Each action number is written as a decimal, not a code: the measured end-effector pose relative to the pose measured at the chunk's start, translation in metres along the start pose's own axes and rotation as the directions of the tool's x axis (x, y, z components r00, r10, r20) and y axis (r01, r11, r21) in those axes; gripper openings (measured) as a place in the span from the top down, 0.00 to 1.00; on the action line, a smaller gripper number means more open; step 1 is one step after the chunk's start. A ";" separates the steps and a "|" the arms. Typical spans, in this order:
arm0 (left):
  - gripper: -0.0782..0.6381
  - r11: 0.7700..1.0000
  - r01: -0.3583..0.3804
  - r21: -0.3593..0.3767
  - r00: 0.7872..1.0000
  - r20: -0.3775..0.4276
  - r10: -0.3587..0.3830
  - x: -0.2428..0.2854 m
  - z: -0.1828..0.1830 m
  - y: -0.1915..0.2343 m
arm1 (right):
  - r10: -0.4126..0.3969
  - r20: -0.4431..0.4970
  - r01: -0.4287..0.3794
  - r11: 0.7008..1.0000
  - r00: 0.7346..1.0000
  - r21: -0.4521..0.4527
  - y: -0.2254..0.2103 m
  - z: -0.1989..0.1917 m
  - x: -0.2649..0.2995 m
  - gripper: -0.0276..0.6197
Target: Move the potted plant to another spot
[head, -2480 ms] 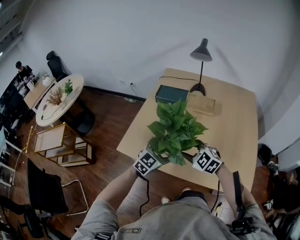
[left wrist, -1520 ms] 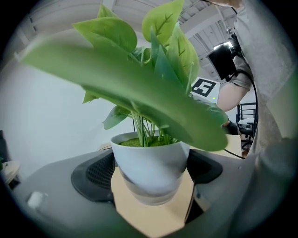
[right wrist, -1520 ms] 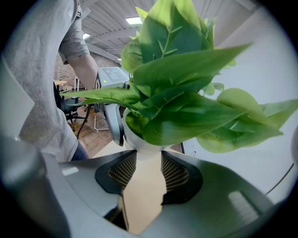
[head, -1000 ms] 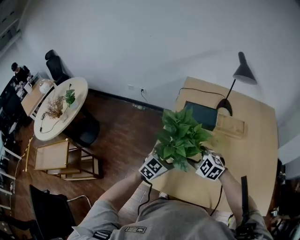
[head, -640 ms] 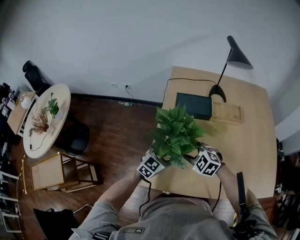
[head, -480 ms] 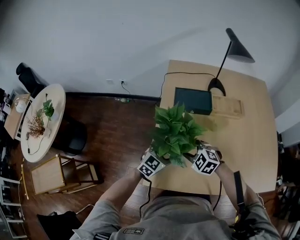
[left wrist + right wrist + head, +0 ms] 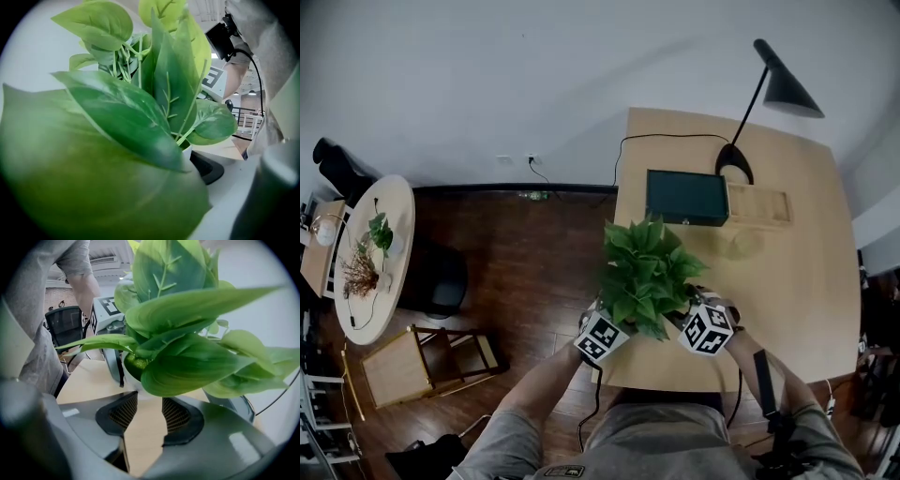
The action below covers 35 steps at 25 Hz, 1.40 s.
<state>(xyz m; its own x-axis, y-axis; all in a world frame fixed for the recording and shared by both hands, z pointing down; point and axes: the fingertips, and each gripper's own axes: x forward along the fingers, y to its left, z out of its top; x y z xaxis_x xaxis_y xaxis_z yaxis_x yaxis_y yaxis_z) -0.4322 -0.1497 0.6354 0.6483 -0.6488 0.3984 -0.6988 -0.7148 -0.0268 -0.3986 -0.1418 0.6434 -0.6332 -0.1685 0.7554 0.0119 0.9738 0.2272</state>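
Observation:
The potted plant [image 7: 645, 275], leafy green in a small white pot, hangs over the near left corner of the wooden table [image 7: 787, 281]. My left gripper [image 7: 613, 324] and right gripper [image 7: 688, 317] hold it from either side, both shut on the pot under the leaves. In the right gripper view my right gripper [image 7: 147, 400] has its ribbed pads at the white pot [image 7: 132, 379], and the left gripper [image 7: 111, 363] clasps the far rim. In the left gripper view leaves [image 7: 117, 117] hide most of the jaws. One dark pad [image 7: 208, 168] shows beside the pot's rim [image 7: 187, 152].
On the table's far side stand a black desk lamp [image 7: 773, 86], a dark green box [image 7: 686, 197] and a shallow wooden tray [image 7: 759, 205]. Dark wood floor [image 7: 534, 253] lies to the left, with a round table [image 7: 367, 258] and a low wooden stand [image 7: 408, 361].
The head view has swung, so the table and lamp now sit square at the right. The plant has stayed between both grippers, now over the table's near left corner.

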 end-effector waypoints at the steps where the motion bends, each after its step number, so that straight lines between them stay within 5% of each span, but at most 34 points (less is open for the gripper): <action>1: 0.22 1.000 0.000 0.000 1.000 -0.001 0.000 0.000 -0.003 0.002 | 0.001 -0.002 -0.001 1.000 1.000 0.002 0.000 0.000 0.003 0.69; 22: 0.22 0.998 -0.061 0.032 0.997 -0.046 0.062 0.000 -0.037 0.013 | -0.030 -0.006 0.030 0.999 1.000 -0.027 0.005 -0.004 0.024 0.69; 35: 0.19 0.996 -0.075 -0.037 0.996 -0.058 0.073 -0.006 -0.039 0.002 | -0.102 0.028 0.099 0.992 0.994 0.074 -0.008 -0.017 -0.005 0.66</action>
<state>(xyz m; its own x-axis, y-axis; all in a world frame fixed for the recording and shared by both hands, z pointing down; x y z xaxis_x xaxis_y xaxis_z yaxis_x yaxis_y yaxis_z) -0.4488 -0.1374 0.6684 0.5770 -0.6830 0.4479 -0.7564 -0.6537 -0.0223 -0.3820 -0.1514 0.6485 -0.6526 -0.2623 0.7109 -0.1083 0.9608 0.2552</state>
